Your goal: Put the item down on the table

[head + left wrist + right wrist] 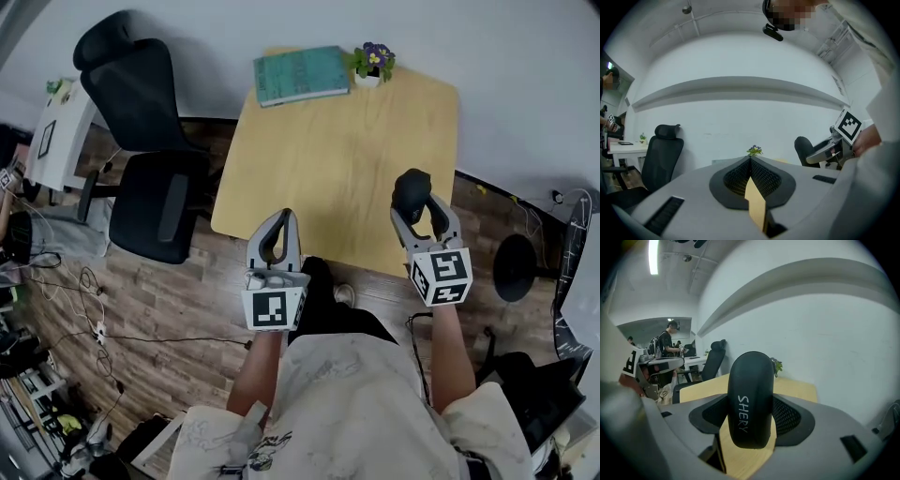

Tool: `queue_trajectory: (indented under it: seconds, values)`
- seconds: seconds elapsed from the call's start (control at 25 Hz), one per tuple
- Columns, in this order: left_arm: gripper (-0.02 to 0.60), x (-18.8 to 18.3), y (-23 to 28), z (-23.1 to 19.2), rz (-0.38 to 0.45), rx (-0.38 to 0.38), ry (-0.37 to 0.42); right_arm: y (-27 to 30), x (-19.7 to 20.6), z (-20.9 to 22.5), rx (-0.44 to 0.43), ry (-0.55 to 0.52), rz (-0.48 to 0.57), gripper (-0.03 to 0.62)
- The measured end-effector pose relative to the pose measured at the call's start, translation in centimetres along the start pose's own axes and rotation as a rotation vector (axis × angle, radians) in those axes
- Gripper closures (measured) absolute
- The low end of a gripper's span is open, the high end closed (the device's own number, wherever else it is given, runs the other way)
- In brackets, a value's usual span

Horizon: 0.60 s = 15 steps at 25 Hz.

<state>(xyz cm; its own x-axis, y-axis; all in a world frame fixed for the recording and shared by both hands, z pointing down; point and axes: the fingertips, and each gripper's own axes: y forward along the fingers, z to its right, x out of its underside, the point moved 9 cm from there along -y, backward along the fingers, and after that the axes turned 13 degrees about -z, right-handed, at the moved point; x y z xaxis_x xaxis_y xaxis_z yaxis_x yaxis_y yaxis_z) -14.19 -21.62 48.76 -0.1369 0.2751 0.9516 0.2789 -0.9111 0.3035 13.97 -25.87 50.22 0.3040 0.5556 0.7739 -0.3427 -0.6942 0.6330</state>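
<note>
A black oval case (410, 186) printed "SHERY" sits between the jaws of my right gripper (414, 206), which is shut on it above the near right part of the light wooden table (328, 159). In the right gripper view the case (751, 399) stands on end and fills the gap of the right gripper (751, 420), with the table top (799, 389) beyond it. My left gripper (285, 217) hangs over the table's near edge, shut and empty; its tips meet in the left gripper view (750, 160), where the case (804, 149) shows at the right.
A teal book (302, 73) and a small potted plant (372, 62) lie at the table's far edge. A black office chair (150, 141) stands left of the table, near a white desk (56, 131). Cables run over the wooden floor (75, 291). A person (668, 341) stands far behind.
</note>
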Motion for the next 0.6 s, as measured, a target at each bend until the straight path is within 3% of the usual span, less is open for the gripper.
queue_trajectory:
  seconds: [0.32,0.6]
  values:
    - [0.575,3.8,0.0,0.5,-0.107,0.004,-0.05,3.7,2.6,-1.7,-0.084,-0.057,-0.227,0.289]
    - [0.575,4.9,0.1,-0.2,-0.127,-0.015,-0.077,5.8,3.1,-3.0,-0.119,-0.131,-0.361,0.289]
